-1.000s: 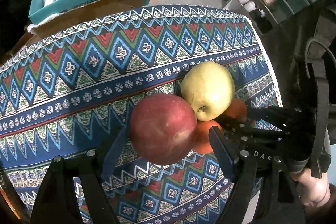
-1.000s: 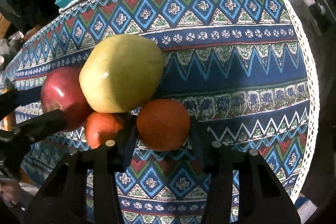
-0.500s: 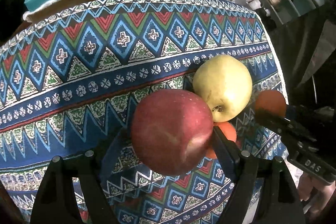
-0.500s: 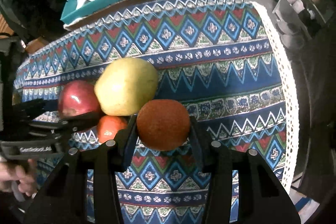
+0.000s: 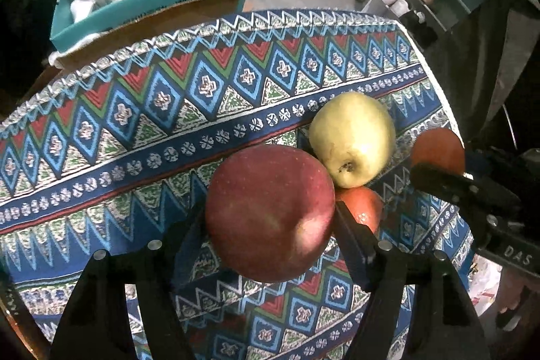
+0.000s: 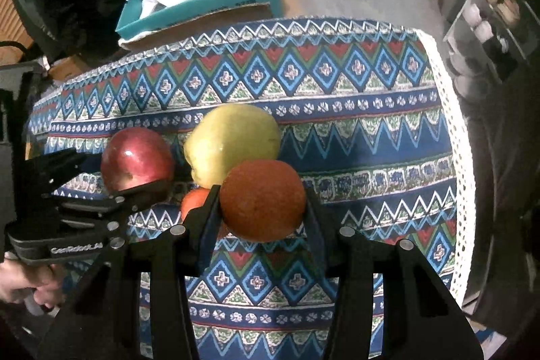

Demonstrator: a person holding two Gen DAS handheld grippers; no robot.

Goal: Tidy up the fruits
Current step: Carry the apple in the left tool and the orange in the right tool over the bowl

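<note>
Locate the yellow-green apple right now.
In the right wrist view, the yellow-green apple lies on the patterned tablecloth, between the red apple and the held orange.

One red apple (image 5: pixel 270 211), one yellow-green apple (image 5: pixel 352 137), two oranges (image 6: pixel 263 199), two tongs (image 5: pixel 270 225)

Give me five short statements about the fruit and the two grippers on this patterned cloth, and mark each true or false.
1. The right gripper is shut on an orange. True.
2. The left gripper has a banana between its jaws. False: a red apple, jaws closing on it.
3. The yellow-green apple sits in neither gripper. True.
4. The tablecloth is plain white. False: patterned blue, red, green.
5. A second orange lies beside the red apple. True.
</note>
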